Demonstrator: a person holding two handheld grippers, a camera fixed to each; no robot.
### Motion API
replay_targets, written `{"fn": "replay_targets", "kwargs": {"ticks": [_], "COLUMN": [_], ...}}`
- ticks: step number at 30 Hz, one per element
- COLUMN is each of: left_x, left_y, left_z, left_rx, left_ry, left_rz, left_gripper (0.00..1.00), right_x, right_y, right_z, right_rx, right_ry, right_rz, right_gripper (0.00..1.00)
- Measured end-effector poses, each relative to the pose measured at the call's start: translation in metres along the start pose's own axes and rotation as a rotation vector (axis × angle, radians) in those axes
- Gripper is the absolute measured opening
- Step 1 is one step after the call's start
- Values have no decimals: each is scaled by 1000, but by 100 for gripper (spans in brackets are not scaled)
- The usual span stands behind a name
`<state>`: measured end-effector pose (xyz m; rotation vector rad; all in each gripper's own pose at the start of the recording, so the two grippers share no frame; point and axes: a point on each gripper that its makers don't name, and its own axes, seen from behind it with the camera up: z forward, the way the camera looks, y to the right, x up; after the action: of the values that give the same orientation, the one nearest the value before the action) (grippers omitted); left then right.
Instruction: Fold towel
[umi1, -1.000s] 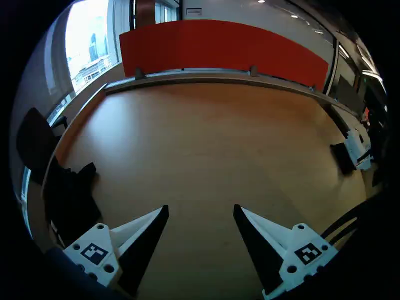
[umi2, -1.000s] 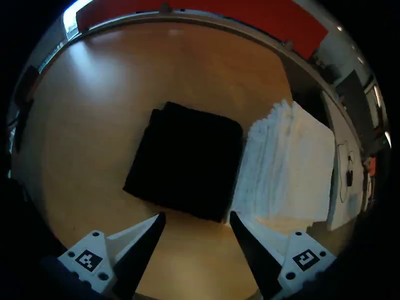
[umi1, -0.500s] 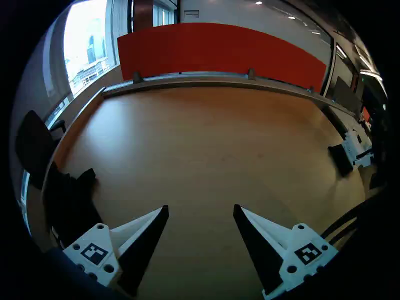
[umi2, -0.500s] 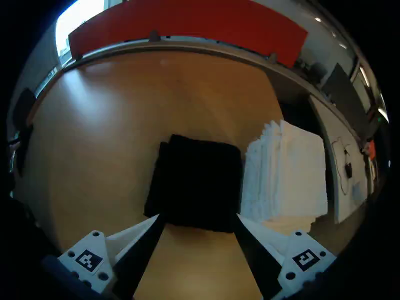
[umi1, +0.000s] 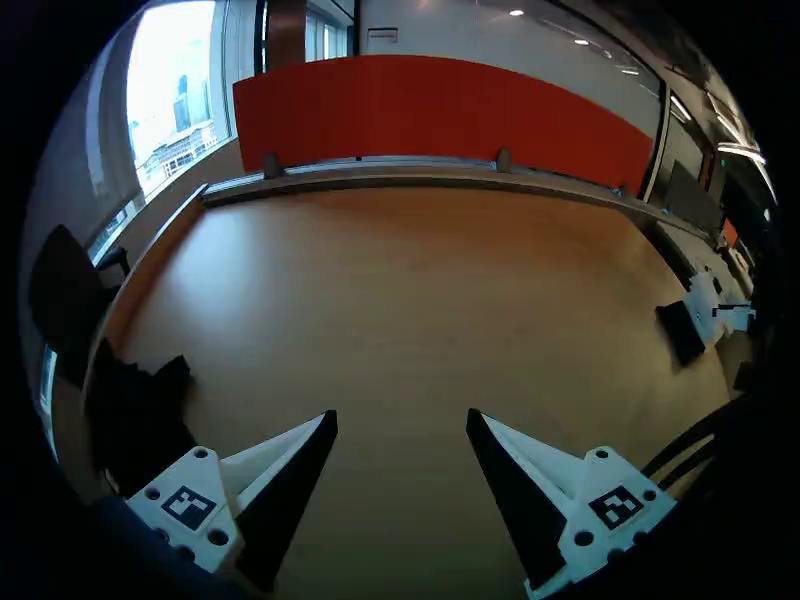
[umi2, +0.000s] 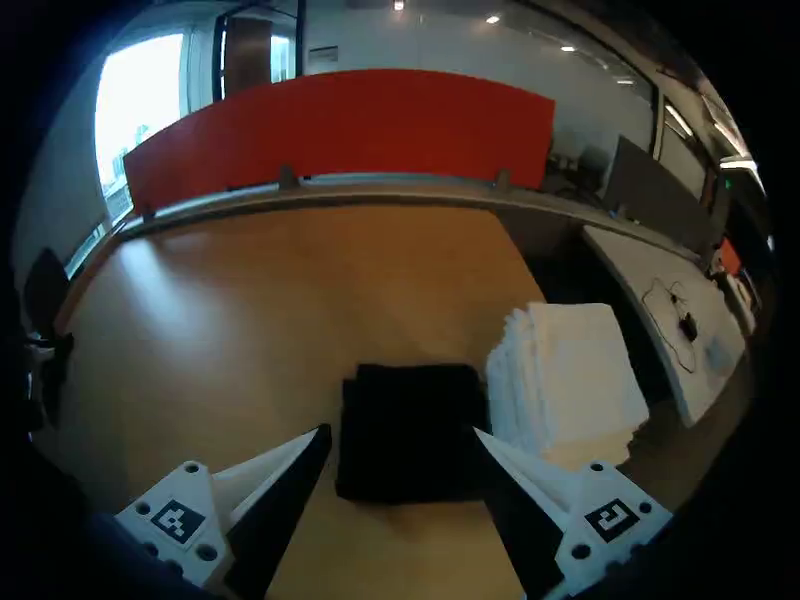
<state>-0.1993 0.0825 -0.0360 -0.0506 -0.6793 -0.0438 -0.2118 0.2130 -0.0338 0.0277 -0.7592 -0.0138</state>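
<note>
In the lower middle of the right gripper view, the folded black towel (umi2: 412, 400) lies on the worktop (umi2: 250, 300), straight ahead of the right hand-held gripper (umi2: 399, 430), which is released and empty. The left hand-held gripper (umi1: 400, 412), also released, faces bare worktop; the right seems nearer.

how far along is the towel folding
Done: the black towel lies folded flat on the wooden table beside the stack of white towels. In hand: nothing; the left gripper and right gripper are open and empty. Left: possibly the dark heap at the table's edge, though I can't tell what it is.
</note>
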Motion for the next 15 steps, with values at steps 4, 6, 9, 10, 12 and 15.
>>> {"fn": "replay_targets", "kwargs": {"ticks": [4, 6, 9, 10, 12, 15], "left_x": [5, 7, 11, 13, 16, 22], "left_y": [1, 1, 2, 3, 3, 3], "left_z": [3, 4, 5, 5, 6, 7], "left_rx": [-4, -5, -8, -9, -10, -10], "left_ry": [9, 15, 23, 27, 36, 50], "left_rz": [0, -1, -4, -6, -11, -21], "left_gripper": [96, 96, 96, 96, 96, 96], "right_x": [15, 22, 33, 37, 46, 56], "right_y": [-5, -7, -10, -11, -13, -13], "right_z": [-4, -6, -9, -10, -12, -14], "right_rx": [-4, -3, -3, -4, -9, -24], "right_ry": [75, 112, 165, 182, 218, 261], "right_rz": [32, 44, 55, 56, 59, 62], "right_gripper": [99, 99, 99, 99, 99, 99]}}
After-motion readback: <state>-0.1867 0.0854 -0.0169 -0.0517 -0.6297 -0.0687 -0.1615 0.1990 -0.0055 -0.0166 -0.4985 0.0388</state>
